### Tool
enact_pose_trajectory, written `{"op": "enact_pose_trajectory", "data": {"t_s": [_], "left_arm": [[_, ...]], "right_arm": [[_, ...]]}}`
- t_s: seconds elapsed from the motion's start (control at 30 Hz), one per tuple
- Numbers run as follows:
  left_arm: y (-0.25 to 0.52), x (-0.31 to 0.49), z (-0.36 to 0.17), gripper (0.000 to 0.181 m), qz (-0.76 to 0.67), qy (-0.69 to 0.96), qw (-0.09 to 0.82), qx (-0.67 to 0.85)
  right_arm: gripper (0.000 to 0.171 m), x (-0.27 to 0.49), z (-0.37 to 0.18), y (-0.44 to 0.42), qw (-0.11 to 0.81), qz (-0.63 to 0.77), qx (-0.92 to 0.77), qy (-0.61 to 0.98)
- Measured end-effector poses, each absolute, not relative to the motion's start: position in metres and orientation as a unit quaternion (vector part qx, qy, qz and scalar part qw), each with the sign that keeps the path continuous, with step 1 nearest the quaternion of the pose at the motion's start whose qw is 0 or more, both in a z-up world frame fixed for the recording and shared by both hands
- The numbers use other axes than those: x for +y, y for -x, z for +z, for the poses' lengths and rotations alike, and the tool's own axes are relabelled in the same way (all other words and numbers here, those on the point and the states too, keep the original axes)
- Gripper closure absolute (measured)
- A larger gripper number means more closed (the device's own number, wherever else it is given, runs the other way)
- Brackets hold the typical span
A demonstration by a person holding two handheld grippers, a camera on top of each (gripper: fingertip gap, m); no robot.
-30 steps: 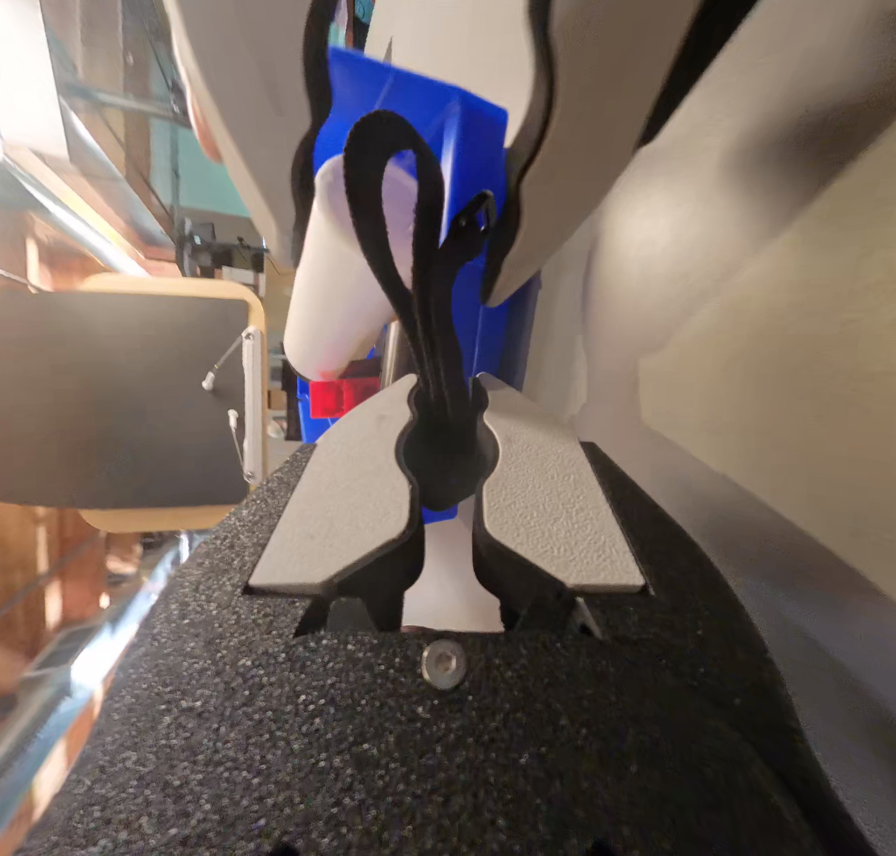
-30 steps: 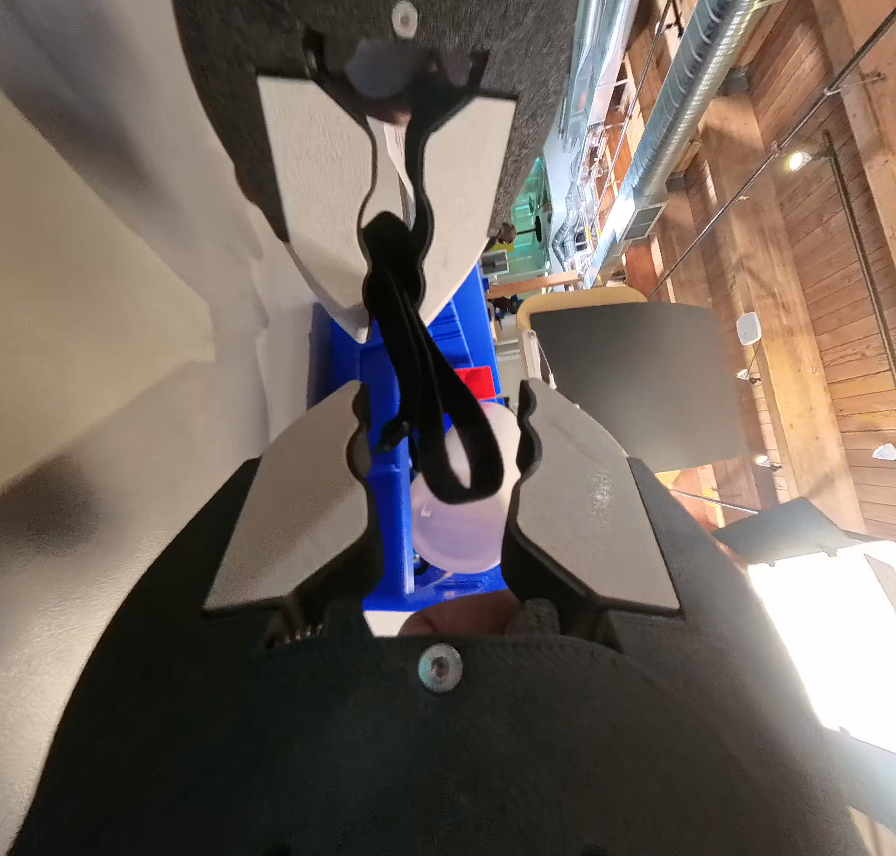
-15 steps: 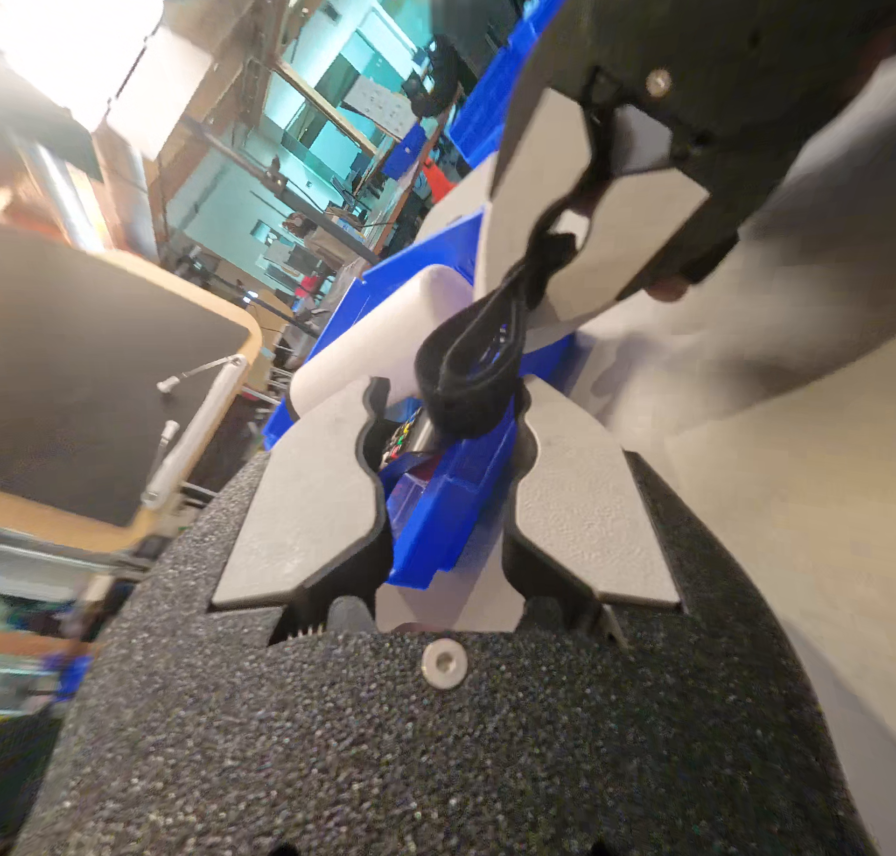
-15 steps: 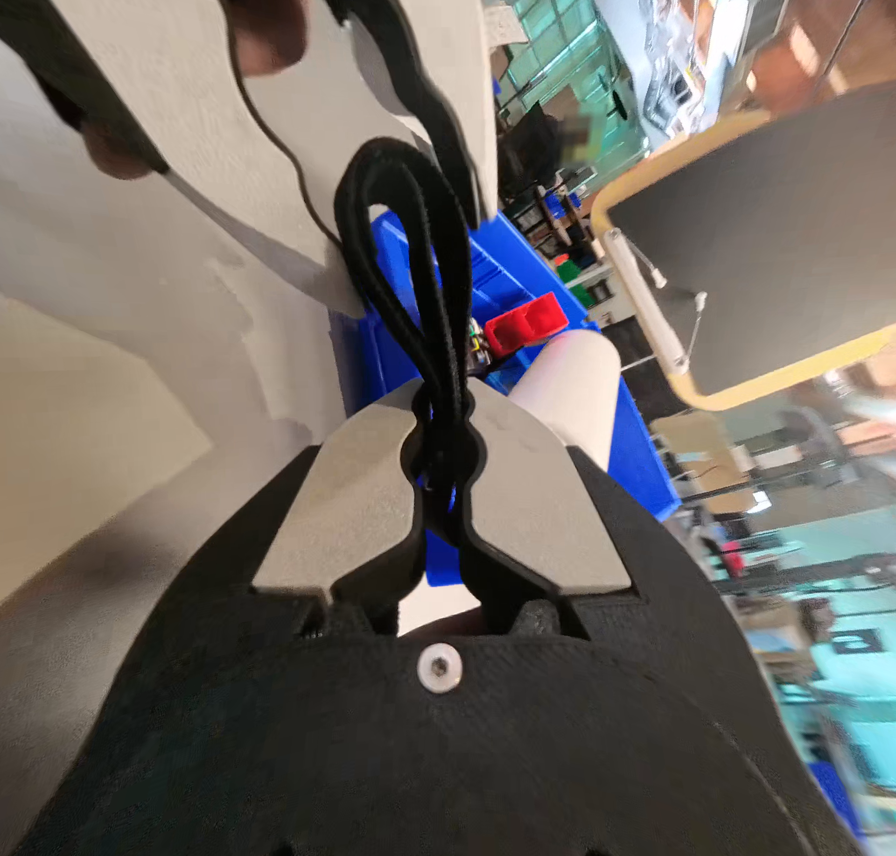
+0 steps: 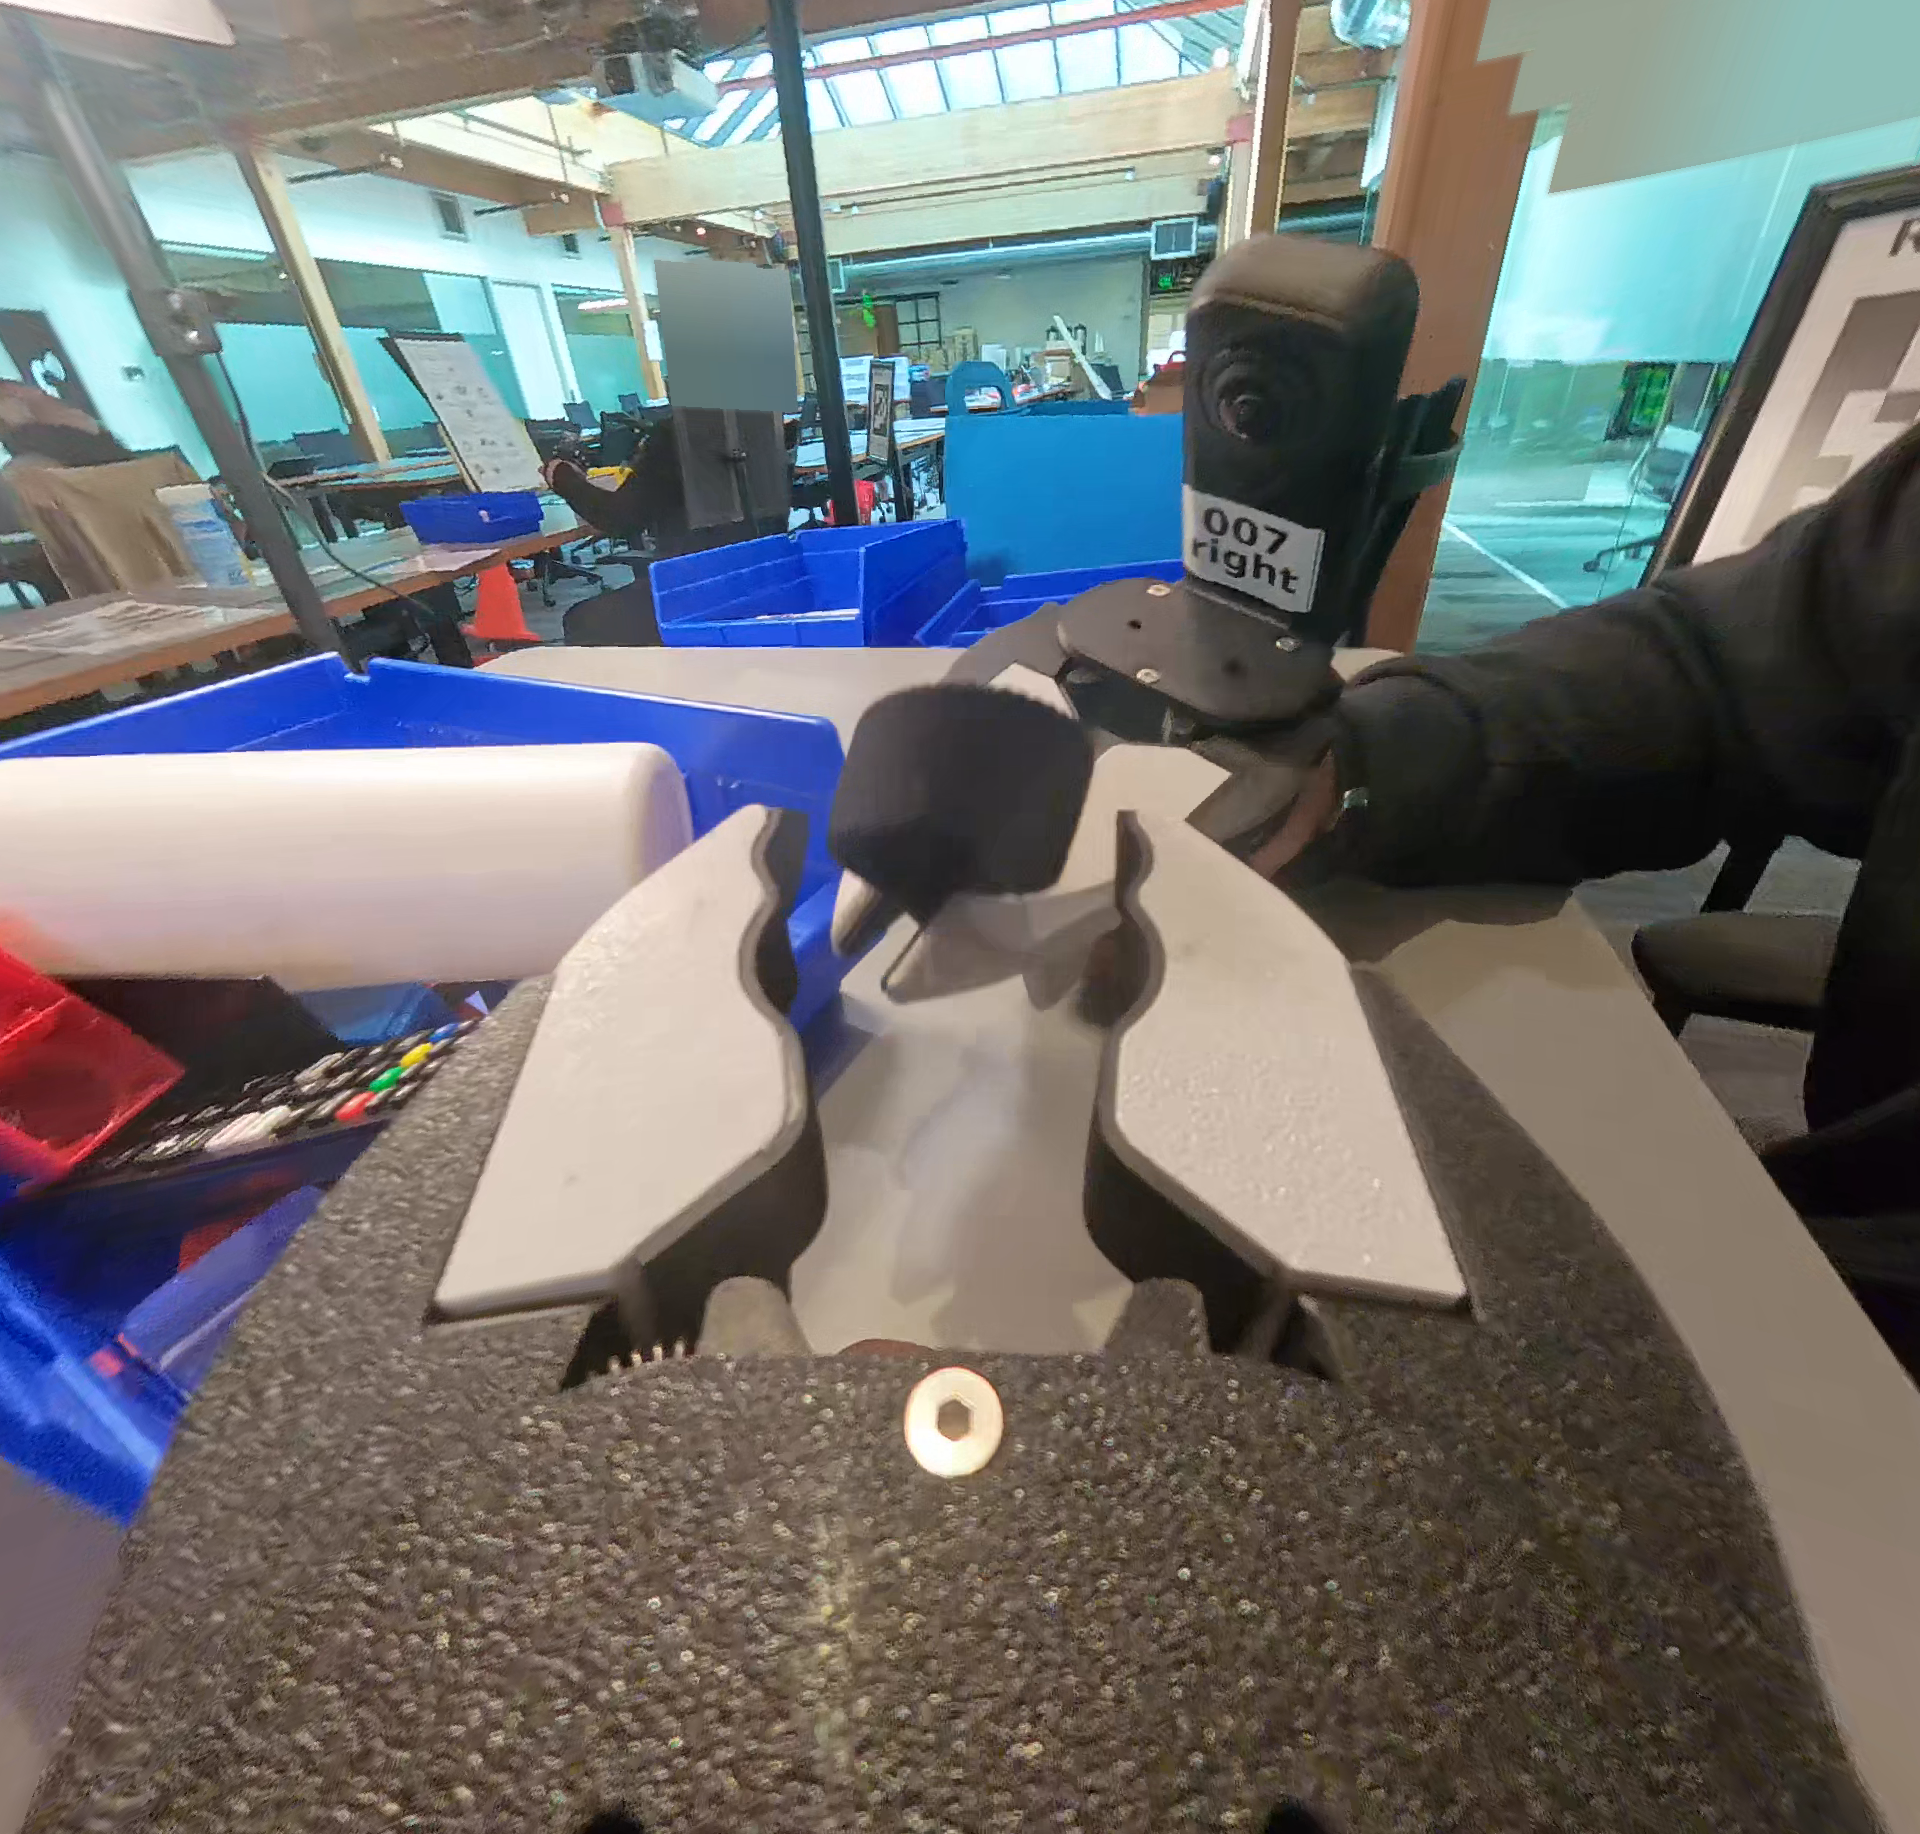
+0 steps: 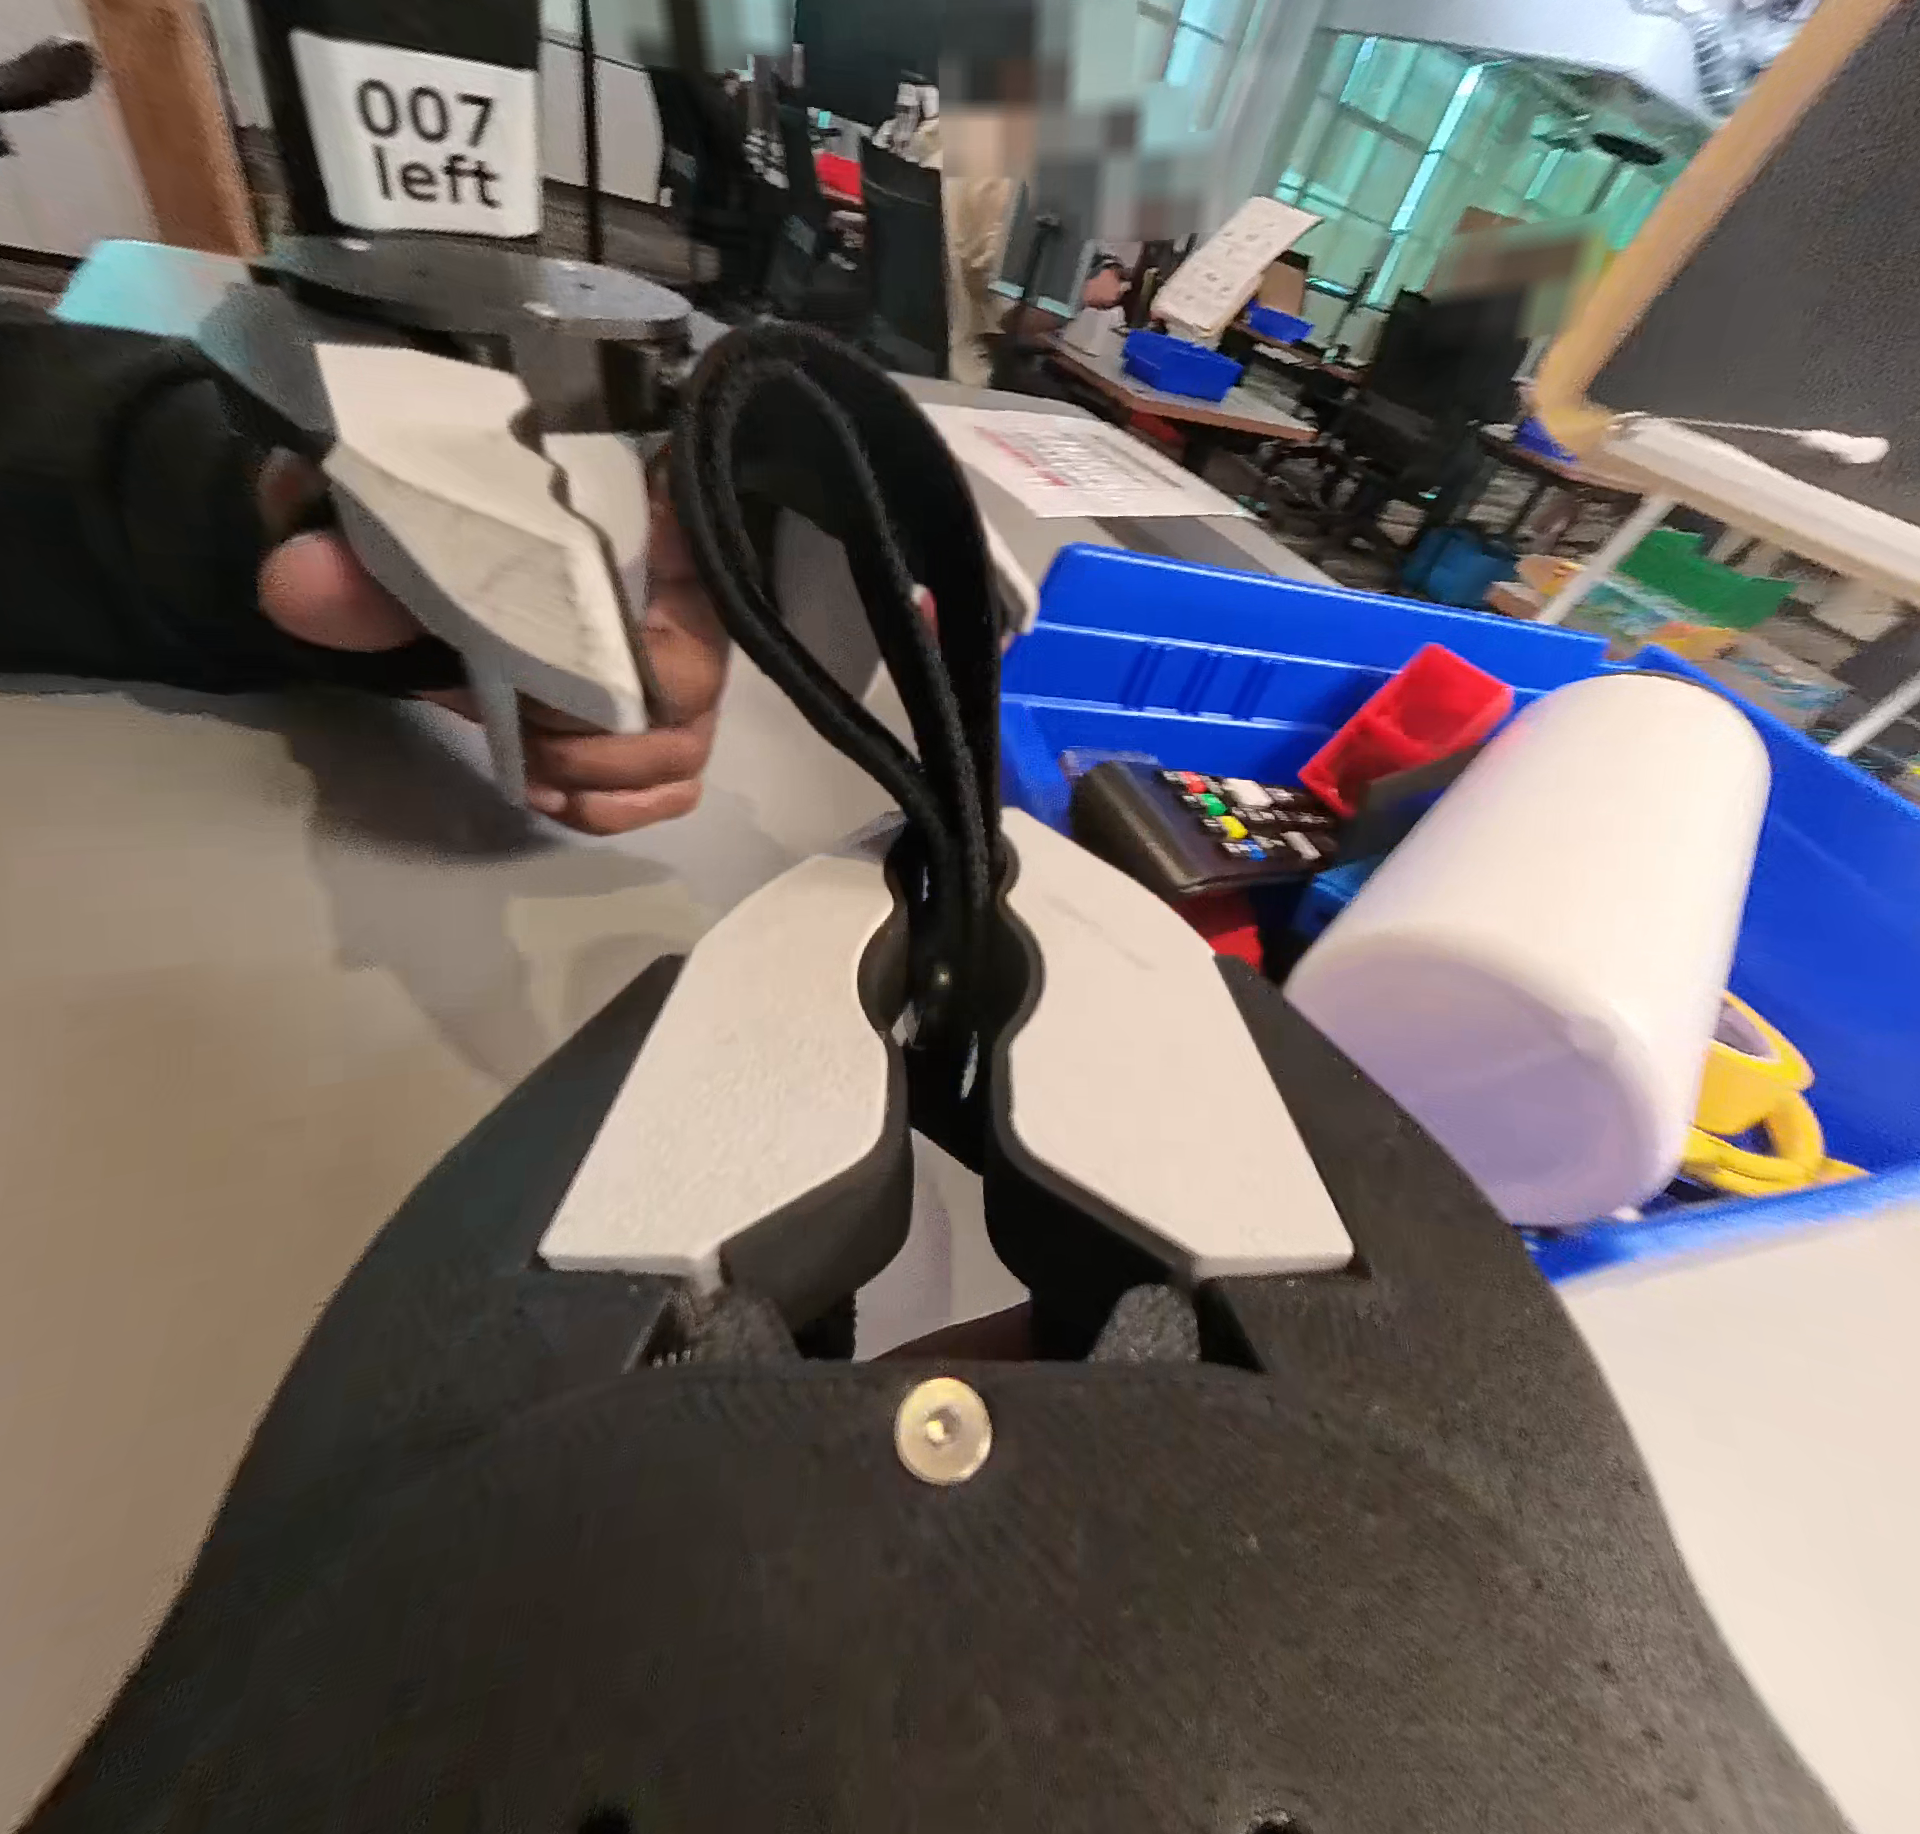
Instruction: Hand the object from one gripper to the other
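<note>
**Black strap loop sits in the right tool; hand-over looks done**

Black elastic strap [image 6: 831, 579], folded into a loop, is clenched at its gathered end between the fingers of the right tool [image 6: 948, 943]; the loop stands up above them. Left tool [image 5: 948, 911] has its fingers spread and empty, and is held just apart from the strap. Judgement: transfer is complete, with only separation or setting down left.

Grey worktop [image 5: 1558, 1213], bare under both tools. Blue bin [image 6: 1849, 849] stands by one edge, holding a white foam roll [image 6: 1538, 943], a remote [image 6: 1205, 828], a red box [image 6: 1403, 714] and yellow tape [image 6: 1756, 1109]. Beyond it is an open workshop with timber beams, glass partitions, more bins and desks.
</note>
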State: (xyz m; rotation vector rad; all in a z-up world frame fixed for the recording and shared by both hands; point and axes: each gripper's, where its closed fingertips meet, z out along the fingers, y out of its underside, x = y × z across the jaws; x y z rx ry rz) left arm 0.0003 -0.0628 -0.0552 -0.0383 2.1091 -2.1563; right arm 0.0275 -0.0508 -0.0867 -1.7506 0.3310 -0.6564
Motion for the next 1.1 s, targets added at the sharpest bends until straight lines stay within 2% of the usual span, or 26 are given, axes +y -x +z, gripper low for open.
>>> {"op": "enact_pose_trajectory", "data": {"t_s": [0.13, 0.27, 0.47, 0.7, 0.83, 0.97, 1.1], "left_arm": [[0.003, -0.065, -0.064, 0.155, -0.691, -0.017, 0.11, 0.714], [-0.009, -0.061, -0.064, 0.165, -0.672, 0.009, 0.141, 0.727], [-0.027, -0.057, -0.069, 0.166, -0.668, 0.122, 0.102, 0.727], [-0.034, -0.052, -0.066, 0.166, -0.679, 0.159, 0.091, 0.711], [-0.026, -0.058, -0.066, 0.166, -0.677, 0.14, 0.098, 0.716], [-0.016, -0.066, -0.07, 0.162, -0.679, 0.135, 0.066, 0.719], [-0.01, -0.068, -0.071, 0.149, -0.683, 0.127, 0.015, 0.719]], "right_arm": [[0.159, -0.043, -0.098, -0.021, 0.556, -0.294, 0.112, 0.77], [0.148, -0.05, -0.091, -0.03, 0.52, -0.394, 0.089, 0.753], [0.13, -0.058, -0.077, -0.035, 0.392, -0.587, 0.007, 0.708], [0.126, -0.054, -0.074, -0.035, 0.382, -0.598, 0.022, 0.704], [0.128, -0.055, -0.076, -0.04, 0.338, -0.627, 0.021, 0.702], [0.143, -0.056, -0.083, -0.043, 0.288, -0.65, 0.007, 0.703], [0.148, -0.058, -0.086, -0.043, 0.323, -0.612, 0.022, 0.721]]}}
